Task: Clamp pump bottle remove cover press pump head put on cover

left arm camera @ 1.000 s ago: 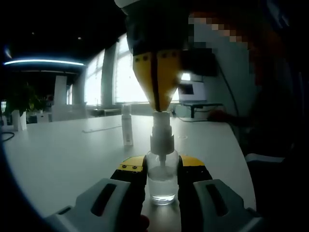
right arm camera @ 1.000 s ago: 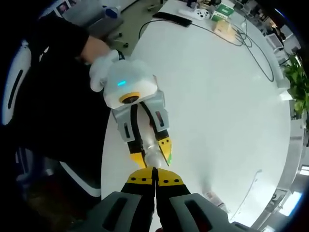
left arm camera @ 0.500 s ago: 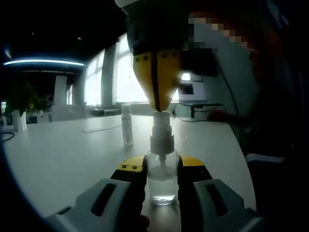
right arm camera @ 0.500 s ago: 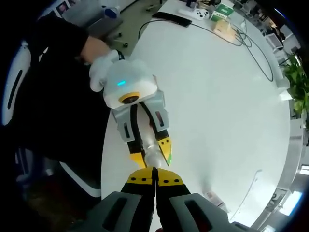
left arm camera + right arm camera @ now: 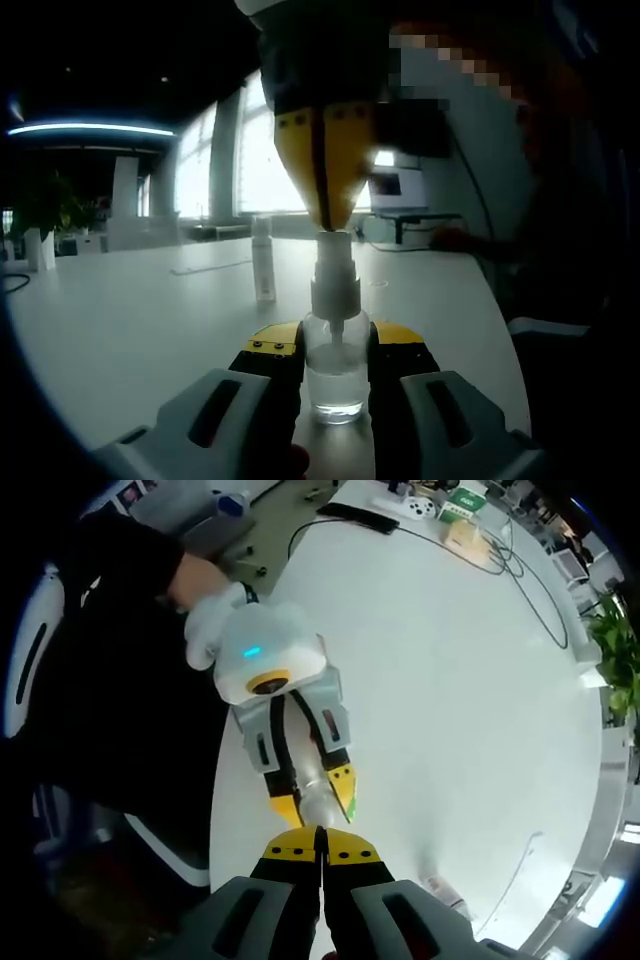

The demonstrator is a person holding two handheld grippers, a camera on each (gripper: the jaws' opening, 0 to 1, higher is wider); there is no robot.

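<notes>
— On the white table (image 5: 130, 330): what is being logged?
— Left gripper (image 5: 335, 365) is clamping the pump bottle (image 5: 335, 375); right gripper (image 5: 328, 215), jaws closed, is pressing the pump head (image 5: 335, 262). Next, likely: recapping with the cover (image 5: 263, 258).

Left gripper (image 5: 335, 360) grips the bottle (image 5: 335, 375) from both sides; right gripper (image 5: 322, 215), fingers together, points down from above.
</notes>
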